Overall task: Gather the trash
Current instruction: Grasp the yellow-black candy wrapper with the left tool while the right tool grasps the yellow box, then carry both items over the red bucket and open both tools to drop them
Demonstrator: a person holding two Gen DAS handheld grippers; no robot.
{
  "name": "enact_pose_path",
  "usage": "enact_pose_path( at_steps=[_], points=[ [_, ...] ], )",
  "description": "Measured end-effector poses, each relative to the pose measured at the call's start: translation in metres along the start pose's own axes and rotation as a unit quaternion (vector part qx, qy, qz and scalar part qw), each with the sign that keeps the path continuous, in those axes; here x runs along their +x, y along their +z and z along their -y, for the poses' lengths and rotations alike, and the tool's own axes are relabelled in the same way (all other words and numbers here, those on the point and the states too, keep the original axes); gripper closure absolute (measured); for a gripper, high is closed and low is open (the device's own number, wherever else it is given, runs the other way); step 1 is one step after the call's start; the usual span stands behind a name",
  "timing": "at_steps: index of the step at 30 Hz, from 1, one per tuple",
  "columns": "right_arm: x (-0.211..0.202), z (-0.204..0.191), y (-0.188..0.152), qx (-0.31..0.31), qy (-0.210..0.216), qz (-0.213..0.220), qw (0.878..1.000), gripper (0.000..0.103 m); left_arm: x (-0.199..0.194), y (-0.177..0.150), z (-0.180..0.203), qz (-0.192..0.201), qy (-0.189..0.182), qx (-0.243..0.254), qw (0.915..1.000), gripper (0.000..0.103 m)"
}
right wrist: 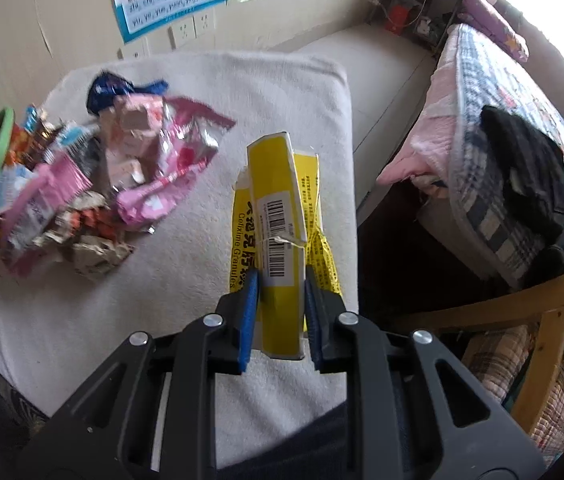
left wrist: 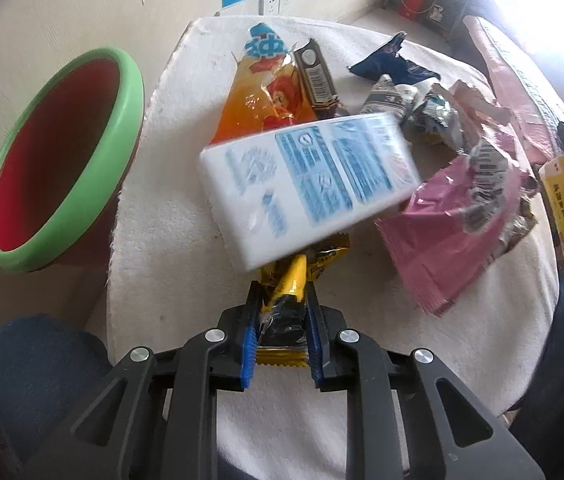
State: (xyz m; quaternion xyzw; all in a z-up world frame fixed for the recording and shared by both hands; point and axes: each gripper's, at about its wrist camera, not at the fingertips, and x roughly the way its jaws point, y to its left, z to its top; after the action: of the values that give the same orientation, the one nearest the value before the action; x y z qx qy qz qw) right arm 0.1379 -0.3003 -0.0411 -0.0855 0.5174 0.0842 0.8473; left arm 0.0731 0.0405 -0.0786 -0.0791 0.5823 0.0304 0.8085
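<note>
Yellow wrapper (left wrist: 294, 280) is pinched between the left tongs (left wrist: 282, 312) above the white-covered tabletop (left wrist: 169, 240). Blurred white carton (left wrist: 306, 184) sits just ahead. Yellow box (right wrist: 277, 240) is clamped in the right tongs (right wrist: 279, 304). Green-rimmed bin (left wrist: 61, 160) stands left of the tabletop.

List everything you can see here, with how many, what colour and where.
bin: one, green rim, red inside, left of table
white-covered table: one, centre
white-blue carton: one, blurred, above the wrapper pile
orange bag: one, far side
brown wrapper: one, beside orange bag
navy wrapper: one, far right
pink wrappers: several, right
yellow wrapper: one, in left gripper
yellow box: one, in right gripper
</note>
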Motion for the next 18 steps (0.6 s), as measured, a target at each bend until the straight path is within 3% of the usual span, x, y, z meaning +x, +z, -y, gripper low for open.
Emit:
enact_pose_path(
  at_steps=[7, 18],
  points=[
    [-0.038, -0.013, 0.01, 0.003, 0.024, 0.042, 0.999, 0.081, -0.026, -0.003, -0.004, 0.022, -0.001, -0.001, 0.9998, 0.085],
    [-0.077, -0.086, 0.027, -0.041, 0.091, 0.087, 0.991, 0.081, -0.061, -0.01, -0.03, 0.051, -0.033, -0.026, 0.9978, 0.085]
  ],
)
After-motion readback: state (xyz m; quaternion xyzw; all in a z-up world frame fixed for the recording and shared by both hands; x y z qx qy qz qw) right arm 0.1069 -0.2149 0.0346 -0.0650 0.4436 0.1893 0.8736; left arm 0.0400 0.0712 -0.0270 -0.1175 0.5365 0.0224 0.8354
